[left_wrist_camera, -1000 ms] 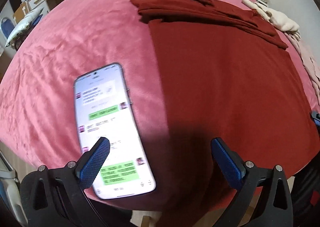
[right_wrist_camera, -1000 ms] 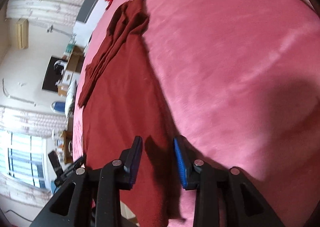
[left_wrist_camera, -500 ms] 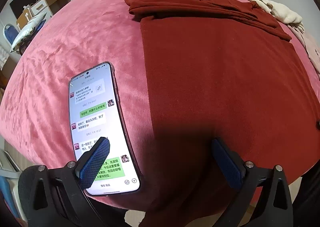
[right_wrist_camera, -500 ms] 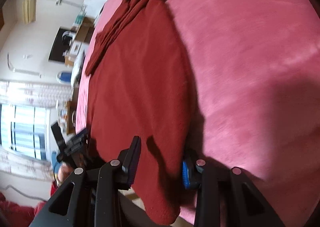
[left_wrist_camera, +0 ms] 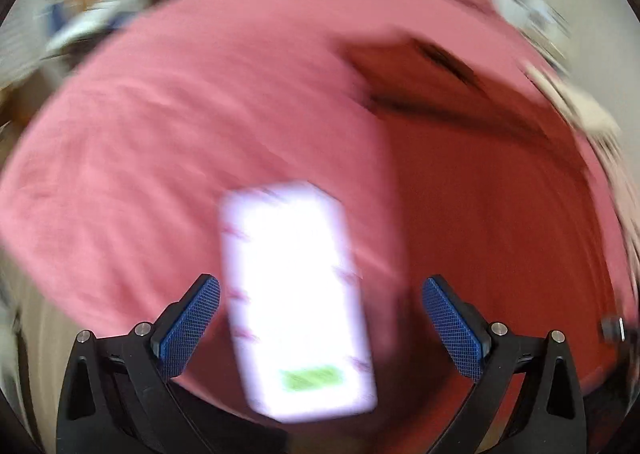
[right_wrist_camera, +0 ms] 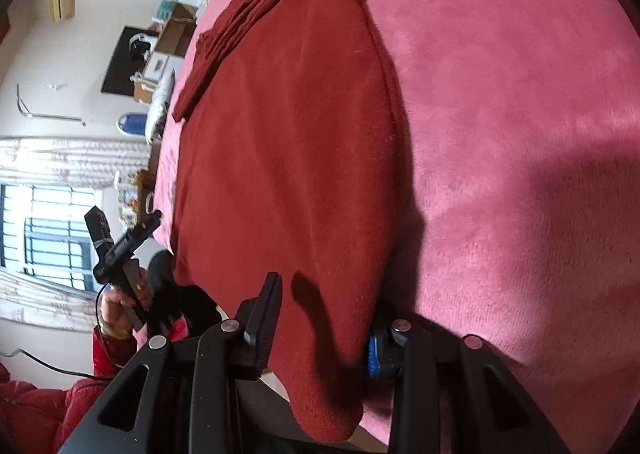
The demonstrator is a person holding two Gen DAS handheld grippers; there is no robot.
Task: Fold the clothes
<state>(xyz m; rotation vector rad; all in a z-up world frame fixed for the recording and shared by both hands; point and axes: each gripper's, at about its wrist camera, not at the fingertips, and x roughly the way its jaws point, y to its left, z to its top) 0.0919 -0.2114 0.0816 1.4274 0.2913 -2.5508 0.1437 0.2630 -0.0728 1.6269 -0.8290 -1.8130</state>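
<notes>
The right gripper (right_wrist_camera: 320, 328) straddles the dark red garment (right_wrist_camera: 288, 157)'s hem, grip unclear; the left gripper (left_wrist_camera: 320, 326) gapes wide above a lit phone (left_wrist_camera: 296, 294), pink bed (left_wrist_camera: 180, 141) clear beyond.

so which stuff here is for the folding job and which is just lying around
For the job:
dark red knit garment
right gripper
left gripper

Lying about:
lit white-screen phone
cream cloth
pink plush bedspread, the work surface

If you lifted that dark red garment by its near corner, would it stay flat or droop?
It would probably droop: the dark red garment already hangs limp over the bed edge between the fingers of the right gripper. Its folded sleeves bunch into soft ridges, so it likely bends anywhere. The fuzzy weave suggests it grips rather than slides.
</notes>
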